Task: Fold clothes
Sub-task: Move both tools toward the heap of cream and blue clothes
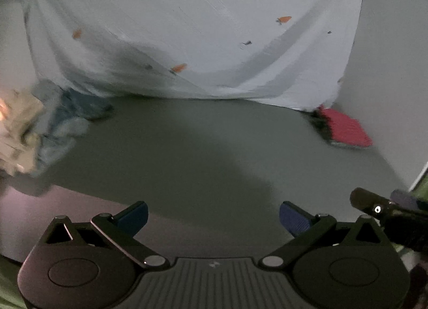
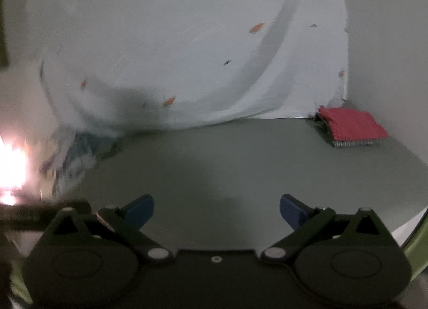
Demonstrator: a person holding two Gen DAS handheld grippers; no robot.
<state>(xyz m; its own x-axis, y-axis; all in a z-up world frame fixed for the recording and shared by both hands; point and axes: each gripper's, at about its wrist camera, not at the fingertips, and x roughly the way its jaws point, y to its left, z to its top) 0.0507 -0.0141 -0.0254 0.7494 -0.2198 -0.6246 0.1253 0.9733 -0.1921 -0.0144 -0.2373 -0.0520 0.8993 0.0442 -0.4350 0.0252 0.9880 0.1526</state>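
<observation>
Nearest, the left gripper and the right gripper both hang over bare grey bench with jaws spread apart, holding nothing. Farther left lies a crumpled heap of clothes, blue and beige, blurred in both views. At the far right sits a folded red cloth on a small stack. Behind hangs a white sheet with orange marks. Likely risks: a pinch into the heap catches two garments together, or a dragged sleeve sweeps into the folded stack.
</observation>
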